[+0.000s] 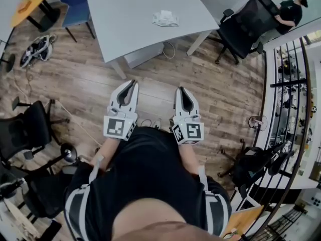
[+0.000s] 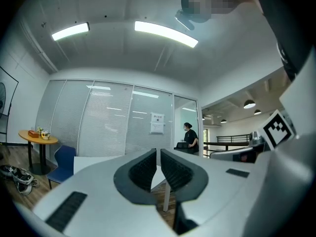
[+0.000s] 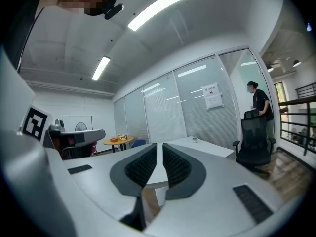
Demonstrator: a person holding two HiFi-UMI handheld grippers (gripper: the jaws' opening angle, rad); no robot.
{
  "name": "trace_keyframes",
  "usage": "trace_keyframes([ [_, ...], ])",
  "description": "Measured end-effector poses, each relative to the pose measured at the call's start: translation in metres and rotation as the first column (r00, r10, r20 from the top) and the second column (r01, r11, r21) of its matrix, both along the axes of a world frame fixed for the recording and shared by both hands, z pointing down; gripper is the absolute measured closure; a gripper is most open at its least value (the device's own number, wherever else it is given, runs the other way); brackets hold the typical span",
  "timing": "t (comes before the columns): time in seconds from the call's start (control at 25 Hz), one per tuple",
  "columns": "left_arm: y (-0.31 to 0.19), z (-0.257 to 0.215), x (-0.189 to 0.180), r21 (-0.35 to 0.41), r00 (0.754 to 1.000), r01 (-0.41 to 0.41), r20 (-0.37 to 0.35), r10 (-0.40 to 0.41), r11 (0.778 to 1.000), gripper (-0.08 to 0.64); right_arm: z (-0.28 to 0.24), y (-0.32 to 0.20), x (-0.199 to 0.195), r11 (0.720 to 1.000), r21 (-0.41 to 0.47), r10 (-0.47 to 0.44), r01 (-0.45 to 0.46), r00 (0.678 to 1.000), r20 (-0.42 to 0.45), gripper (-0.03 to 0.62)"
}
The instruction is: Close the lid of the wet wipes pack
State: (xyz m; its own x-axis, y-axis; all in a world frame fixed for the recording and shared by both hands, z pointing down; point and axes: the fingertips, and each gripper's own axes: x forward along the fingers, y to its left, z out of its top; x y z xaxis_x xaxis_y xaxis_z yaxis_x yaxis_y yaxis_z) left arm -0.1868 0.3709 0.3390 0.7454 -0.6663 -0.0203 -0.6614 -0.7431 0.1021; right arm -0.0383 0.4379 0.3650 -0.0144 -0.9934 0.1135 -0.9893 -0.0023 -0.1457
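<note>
At twelve o'clock on the table [image 1: 125,14], the wet wipes pack [image 1: 165,18] lies unreached. Your left gripper [image 1: 131,83] and right gripper [image 1: 180,90] sit pinched together, empty; the closing seems all ahead.

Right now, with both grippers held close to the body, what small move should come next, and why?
Probably walk toward the white table: the wet wipes pack lies on it, well ahead, while the left gripper and right gripper hang shut and empty near the waist.
</note>
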Motion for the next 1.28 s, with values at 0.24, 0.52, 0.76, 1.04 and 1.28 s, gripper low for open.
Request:
trace_keyframes([
  [0.24,0.002,0.004,-0.009,-0.004,1.000,-0.004,0.000,0.004,1.000,0.515,0.013,-0.002,-0.009,0.999,-0.045,0.002,-0.002,1.000,0.003,0.445],
  [0.52,-0.008,0.008,-0.029,-0.025,1.000,-0.008,-0.001,0.007,1.000,0.515,0.015,-0.014,-0.022,0.998,-0.064,0.028,-0.029,1.000,-0.010,0.443],
  [0.76,-0.021,0.014,-0.053,-0.032,1.000,-0.021,0.000,0.021,0.999,0.515,0.021,-0.025,-0.040,0.995,-0.085,0.055,-0.057,0.998,-0.025,0.443],
  [1.04,-0.040,0.027,-0.078,-0.062,0.998,-0.068,-0.012,0.067,0.996,0.515,0.025,-0.043,-0.070,0.992,-0.091,0.082,-0.084,0.996,-0.030,0.442],
  [1.28,-0.057,0.037,-0.071,-0.076,0.996,-0.093,-0.005,0.092,0.993,0.515,0.027,-0.062,-0.066,0.991,-0.086,0.104,-0.105,0.994,-0.013,0.442],
])
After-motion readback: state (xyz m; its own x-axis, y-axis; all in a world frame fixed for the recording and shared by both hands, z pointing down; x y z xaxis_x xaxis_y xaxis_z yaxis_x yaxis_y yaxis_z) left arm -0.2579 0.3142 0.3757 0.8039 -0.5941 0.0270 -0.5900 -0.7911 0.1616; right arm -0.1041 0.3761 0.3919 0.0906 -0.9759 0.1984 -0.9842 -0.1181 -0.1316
